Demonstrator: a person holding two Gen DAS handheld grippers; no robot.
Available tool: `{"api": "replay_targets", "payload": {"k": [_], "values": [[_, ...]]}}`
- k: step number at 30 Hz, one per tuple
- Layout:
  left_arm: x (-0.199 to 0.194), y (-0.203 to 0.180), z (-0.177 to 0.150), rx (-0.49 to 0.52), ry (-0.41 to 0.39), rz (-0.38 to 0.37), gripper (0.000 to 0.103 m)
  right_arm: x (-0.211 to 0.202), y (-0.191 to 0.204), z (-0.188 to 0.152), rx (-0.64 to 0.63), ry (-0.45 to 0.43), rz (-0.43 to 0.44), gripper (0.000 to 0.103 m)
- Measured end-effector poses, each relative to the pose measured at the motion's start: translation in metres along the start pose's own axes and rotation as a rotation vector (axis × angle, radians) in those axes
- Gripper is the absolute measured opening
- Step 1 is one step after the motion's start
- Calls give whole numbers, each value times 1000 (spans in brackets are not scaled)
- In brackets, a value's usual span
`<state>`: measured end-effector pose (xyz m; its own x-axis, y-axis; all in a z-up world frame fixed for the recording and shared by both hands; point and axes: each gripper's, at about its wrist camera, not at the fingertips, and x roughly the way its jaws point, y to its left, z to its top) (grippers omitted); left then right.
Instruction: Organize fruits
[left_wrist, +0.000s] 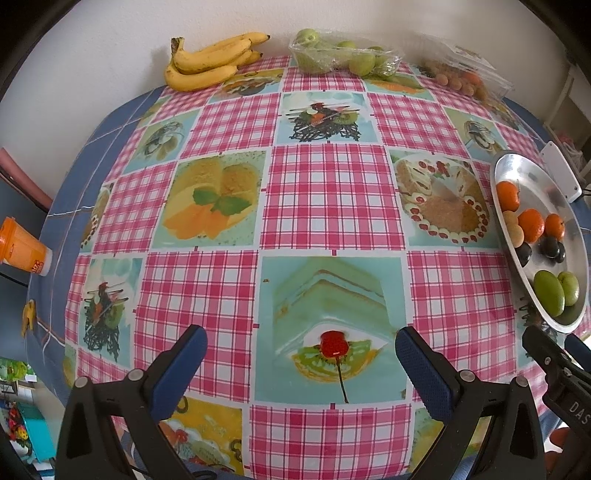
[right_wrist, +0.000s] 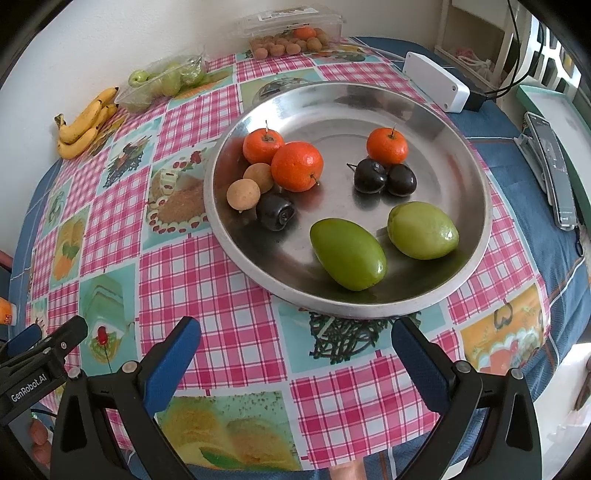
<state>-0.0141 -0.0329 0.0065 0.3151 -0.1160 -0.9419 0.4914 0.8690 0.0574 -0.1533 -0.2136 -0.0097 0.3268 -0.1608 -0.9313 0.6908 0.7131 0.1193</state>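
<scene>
The round silver metal tray (right_wrist: 476, 206) is sitting just ahead of the right tongs (right_wrist: 295, 343), on the pink-checked tablecloth printed with dessert pictures (right_wrist: 207, 288). Inside it, two smooth green oval fruits (right_wrist: 347, 253) are lying nearest the right tongs, side by side but apart. Beyond them three orange mandarins (right_wrist: 297, 166), three glossy dark plums (right_wrist: 370, 176) and two small tan round fruits (right_wrist: 243, 194) are resting, the tan ones touching the left-hand mandarins.

Farther off, against the white wall, a bunch of yellow bananas (left_wrist: 210, 61), a clear plastic bag of green fruits (left_wrist: 341, 55) and an open clear plastic box of small tan fruits (right_wrist: 291, 35) are lying in a row.

The right tongs are hanging with blue-padded fingers (right_wrist: 171, 360) spread apart, gripping nothing. The left tongs (left_wrist: 301, 354) are hovering over the cloth well left of the tray, likewise spread wide and empty.
</scene>
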Motion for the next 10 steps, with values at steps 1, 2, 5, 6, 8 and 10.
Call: {"api": "replay_targets", "payload": {"k": [1,2,5,6,8,10], "values": [[-2,0,0,0,-4,1,103,-1,1,0,-1,-1,0,103],[-4,0,-1,-2,-11,0,103,-2,1,0,-2,-3,0,103],[-9,0,-1,-6,-19,-1,103,-6,1,-1,-2,-8,2,103],[-9,0,-1,-6,-19,-1,103,-7,1,-2,-1,-9,2,103],[-10,0,-1,-7,-19,-2,103,-10,0,-3,1,-12,3,103],[-12,1,-1,-8,-20,-4,103,-12,-1,-4,1,-12,3,103]]}}
